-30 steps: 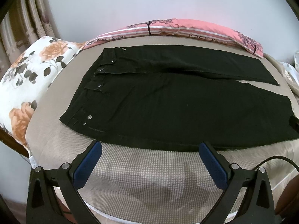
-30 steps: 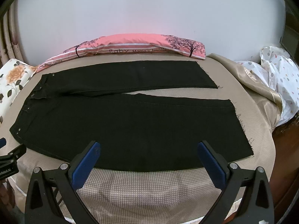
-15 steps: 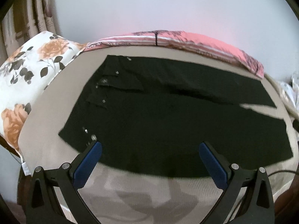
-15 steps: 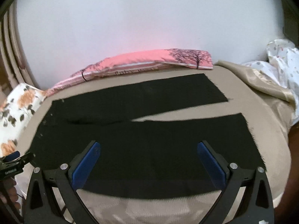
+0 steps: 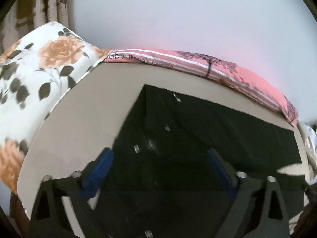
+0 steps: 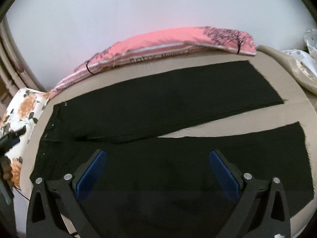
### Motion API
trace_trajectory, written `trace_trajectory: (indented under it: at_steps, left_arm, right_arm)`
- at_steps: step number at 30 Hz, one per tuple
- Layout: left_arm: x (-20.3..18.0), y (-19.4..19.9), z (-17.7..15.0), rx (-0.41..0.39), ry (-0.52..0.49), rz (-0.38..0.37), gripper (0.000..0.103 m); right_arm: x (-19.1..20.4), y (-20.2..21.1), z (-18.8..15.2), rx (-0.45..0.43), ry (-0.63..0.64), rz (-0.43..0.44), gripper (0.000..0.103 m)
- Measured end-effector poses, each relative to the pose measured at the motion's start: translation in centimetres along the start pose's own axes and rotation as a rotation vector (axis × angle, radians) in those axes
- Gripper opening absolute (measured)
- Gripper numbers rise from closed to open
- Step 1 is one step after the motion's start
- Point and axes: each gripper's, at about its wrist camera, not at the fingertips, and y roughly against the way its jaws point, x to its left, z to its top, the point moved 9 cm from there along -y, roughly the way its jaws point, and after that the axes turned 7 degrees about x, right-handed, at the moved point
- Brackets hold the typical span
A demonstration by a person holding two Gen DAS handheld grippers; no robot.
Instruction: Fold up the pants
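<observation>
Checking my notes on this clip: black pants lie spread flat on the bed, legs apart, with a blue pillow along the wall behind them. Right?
Not quite: the pillow along the wall is pink with white stripes, not blue, as the right wrist view shows. The black pants do lie spread flat on the bed, legs apart.

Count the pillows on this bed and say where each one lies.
2: a floral pillow at the waistband end, and a pink pillow along the wall beyond the black pants. Others may lie outside the view.

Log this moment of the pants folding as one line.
stage: approach | pants: flat on bed, legs apart, unfolded | left gripper: jaws just closing, nothing gripped, over waistband | right gripper: open, over near leg
</observation>
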Motion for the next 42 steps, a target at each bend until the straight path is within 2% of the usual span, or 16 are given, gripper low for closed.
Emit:
trace_trajectory:
  at_steps: [2,7,10,12,15,18,19,21,23,25,30,33,42]
  left_arm:
    - [0.8,-1.9,1.9,0.031,0.022,-0.042,0.079]
    - [1.2,-7.0,5.6,0.169,0.089,-0.334,0.075]
    - [1.9,-9.8,7.4,0.210,0.151,-0.428,0.070]
    - [2.8,-11.6,8.4,0.230,0.185,-0.447,0.066]
    - [3.2,-13.7,8.8,0.259,0.179,-0.451,0.059]
    - [2.8,-14.9,8.9,0.276,0.159,-0.499,0.048]
    - [2.8,-15.2,9.0,0.281,0.152,-0.504,0.044]
    - [2.6,-16.0,9.2,0.287,0.136,-0.499,0.041]
    - [2.5,-16.4,9.3,0.298,0.138,-0.518,0.032]
    - [2.1,-16.3,9.5,0.303,0.138,-0.561,0.027]
    - [0.4,-15.9,10.1,0.325,0.071,-0.637,0.026]
    - [-0.4,-16.8,10.5,0.348,0.025,-0.626,0.026]
    - [-2.2,-20.0,11.8,0.387,0.014,-0.638,0.026]
  right_arm:
    - [0.6,-1.7,0.2,0.033,-0.002,-0.002,0.103]
    - [1.9,-4.9,1.1,0.058,0.028,-0.026,0.103]
    - [2.7,-6.8,1.6,0.086,0.033,-0.022,0.103]
    - [3.0,-7.8,1.9,0.100,0.037,-0.025,0.103]
    - [3.3,-9.2,2.5,0.105,0.051,-0.040,0.103]
    - [3.6,-10.3,3.5,0.105,0.057,-0.043,0.103]
    - [3.7,-10.6,3.9,0.103,0.058,-0.044,0.103]
    - [3.8,-11.1,4.4,0.103,0.059,-0.045,0.103]
    - [4.2,-11.8,5.0,0.102,0.061,-0.042,0.103]
    - [4.5,-12.3,5.2,0.102,0.070,-0.042,0.103]
    - [5.3,-13.4,5.7,0.097,0.106,-0.050,0.103]
    - [5.7,-13.8,5.9,0.092,0.121,-0.047,0.103]
    - [6.6,-14.2,6.6,0.080,0.150,-0.034,0.103]
